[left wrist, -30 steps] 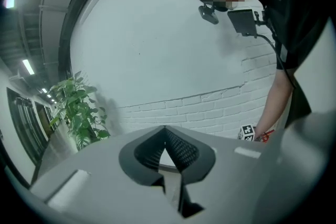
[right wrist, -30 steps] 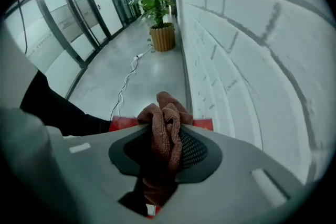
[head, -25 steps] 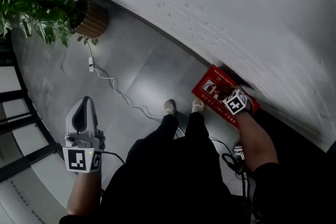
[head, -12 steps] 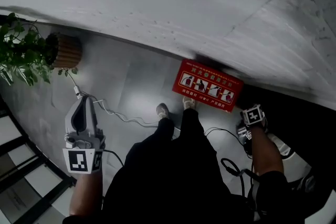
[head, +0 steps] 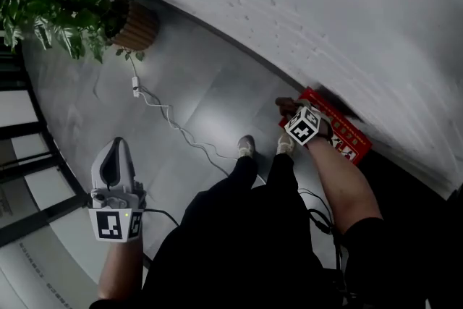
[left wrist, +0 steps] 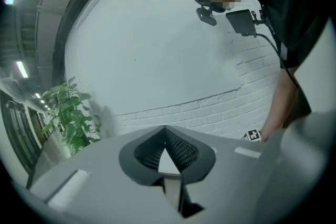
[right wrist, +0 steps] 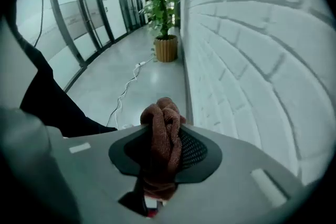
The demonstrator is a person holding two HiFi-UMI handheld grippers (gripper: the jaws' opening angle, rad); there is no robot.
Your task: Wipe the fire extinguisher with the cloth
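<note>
I see the cloth [right wrist: 164,139], red-brown and knitted, bunched into a thick roll. The jaws of my right gripper [right wrist: 163,126] pinch it, low by the white brick wall [right wrist: 247,60]. A red box [head: 346,138] lies just beside, at the foot of the wall. My left gripper [left wrist: 166,132] has its jaws closed together and empty. A potted plant [head: 58,3] and a white cable [head: 170,119] are farther away on the floor [head: 210,94].

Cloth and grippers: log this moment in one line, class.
right gripper: jaws shut on cloth | left gripper: jaws shut, empty
</note>
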